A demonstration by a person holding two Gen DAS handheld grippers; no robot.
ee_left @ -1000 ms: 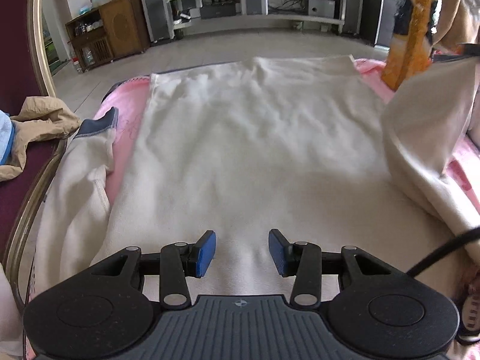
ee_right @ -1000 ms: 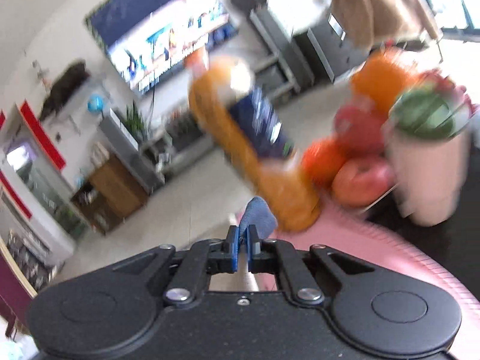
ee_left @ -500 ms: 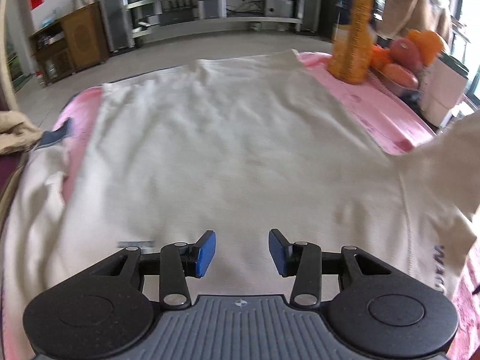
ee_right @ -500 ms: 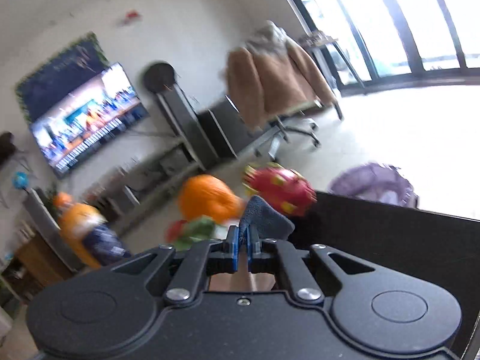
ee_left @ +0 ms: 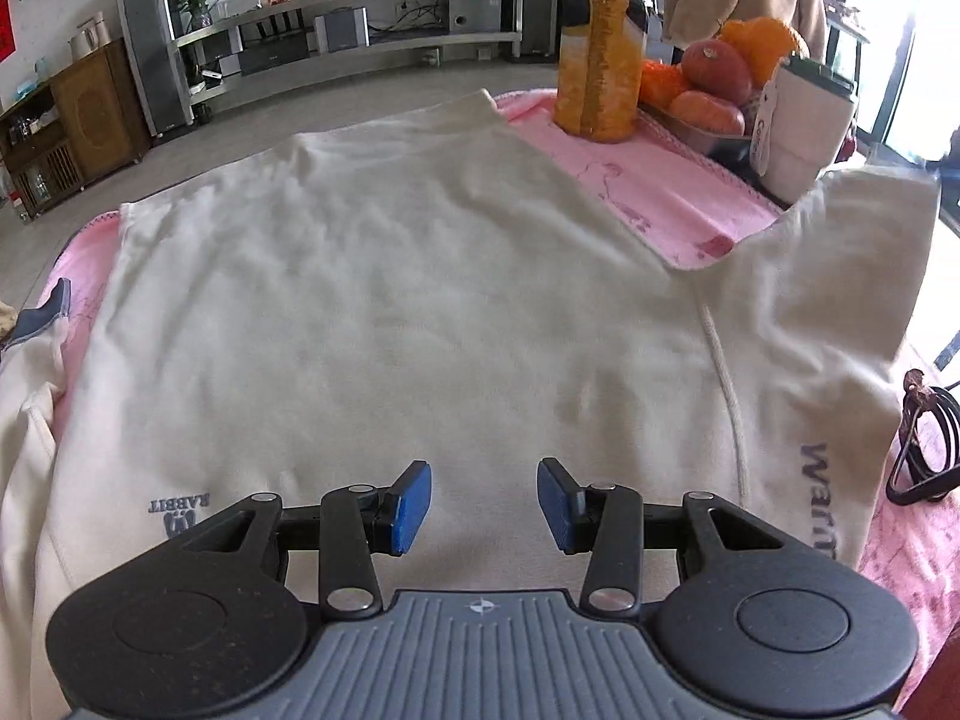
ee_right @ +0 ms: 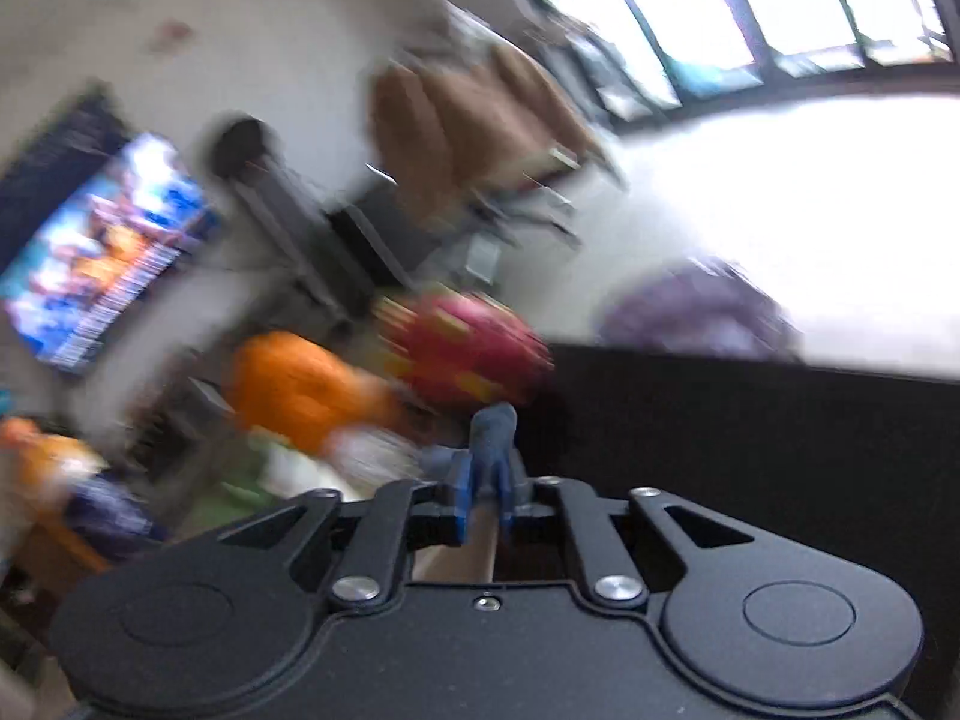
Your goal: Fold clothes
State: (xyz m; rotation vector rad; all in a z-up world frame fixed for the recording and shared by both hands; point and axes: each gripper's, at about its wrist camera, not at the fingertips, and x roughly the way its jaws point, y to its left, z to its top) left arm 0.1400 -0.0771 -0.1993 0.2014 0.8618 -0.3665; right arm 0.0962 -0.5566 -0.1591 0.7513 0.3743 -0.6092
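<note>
In your left wrist view, the left gripper (ee_left: 483, 504) hangs with jaws spread wide and nothing between them, just above the cream sweatshirt (ee_left: 372, 300) spread flat on the pink cloth (ee_left: 636, 180) covering the table; its right sleeve (ee_left: 852, 276) is lifted. In your blurred right wrist view, the right gripper (ee_right: 485, 483) has its jaws clenched on the sleeve's grey-blue cuff (ee_right: 495, 429).

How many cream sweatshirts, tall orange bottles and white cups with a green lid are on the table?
cream sweatshirt: 1
tall orange bottle: 1
white cup with a green lid: 1
Total: 3
</note>
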